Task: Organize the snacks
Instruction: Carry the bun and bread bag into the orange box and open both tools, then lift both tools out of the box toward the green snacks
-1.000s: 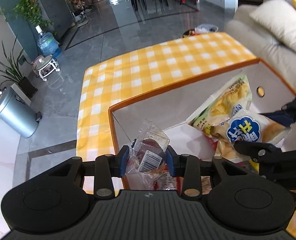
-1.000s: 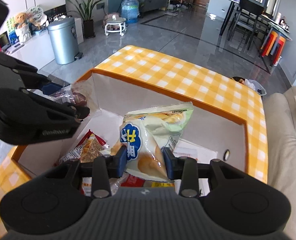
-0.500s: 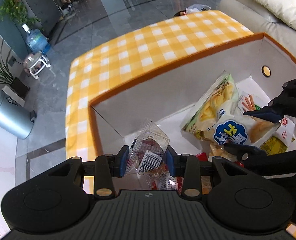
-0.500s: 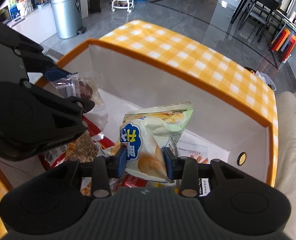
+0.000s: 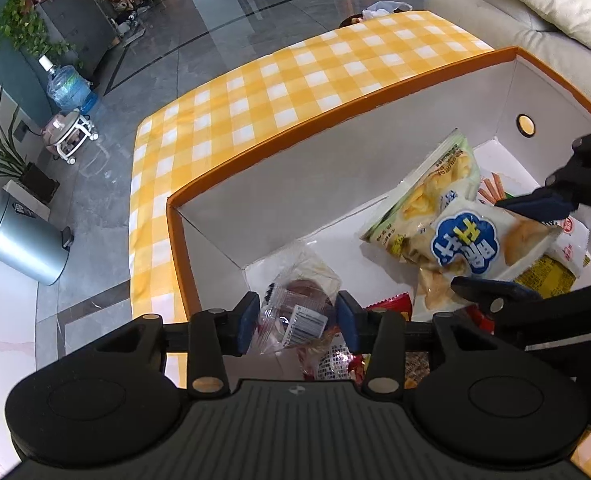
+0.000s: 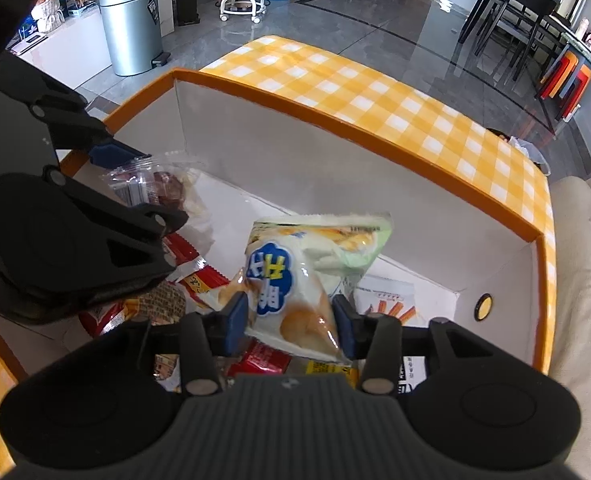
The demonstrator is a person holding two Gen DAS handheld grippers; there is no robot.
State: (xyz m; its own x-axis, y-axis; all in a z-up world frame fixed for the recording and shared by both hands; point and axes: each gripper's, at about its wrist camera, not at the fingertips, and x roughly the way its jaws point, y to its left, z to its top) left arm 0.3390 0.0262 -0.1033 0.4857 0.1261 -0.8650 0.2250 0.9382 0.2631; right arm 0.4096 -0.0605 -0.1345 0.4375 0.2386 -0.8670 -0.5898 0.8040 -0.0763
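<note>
- Both tools had sunk deeper into the box since the earlier frames, and the gaps beside each packet had widened.
- Left tool (image 5: pixel 297 322): its jaws were opening, with the clear wrapped pastry (image 5: pixel 301 308) between the blue pads; whether the pads touched the wrapper could not be told, though gaps showed at the sides.
- Right tool (image 6: pixel 291 322): its jaws were opening too, with the chip bag (image 6: pixel 295 280) with the blue cloud logo standing between the pads, a gap visible at the 9 o'clock pad.
- In the right wrist view the left tool sat at 9 o'clock, the pastry at its tips over the box's near corner.
- In the left wrist view the right tool reached in from 3 o'clock, the chip bag at its tips.
- Under both tools the orange-rimmed box (image 5: pixel 279 142) held more snacks: red packets (image 6: pixel 199 276), a yellow packet (image 5: pixel 543 278) and a white packet with printed sticks (image 6: pixel 391 304) on its floor.
- That box stood on the counter under a yellow checked cloth (image 5: pixel 295 80).
- Beyond, at 9 o'clock in the left view, stood a silver bin (image 5: pixel 19 236); a cream sofa (image 5: pixel 527 12) lay at 1 o'clock.
</note>
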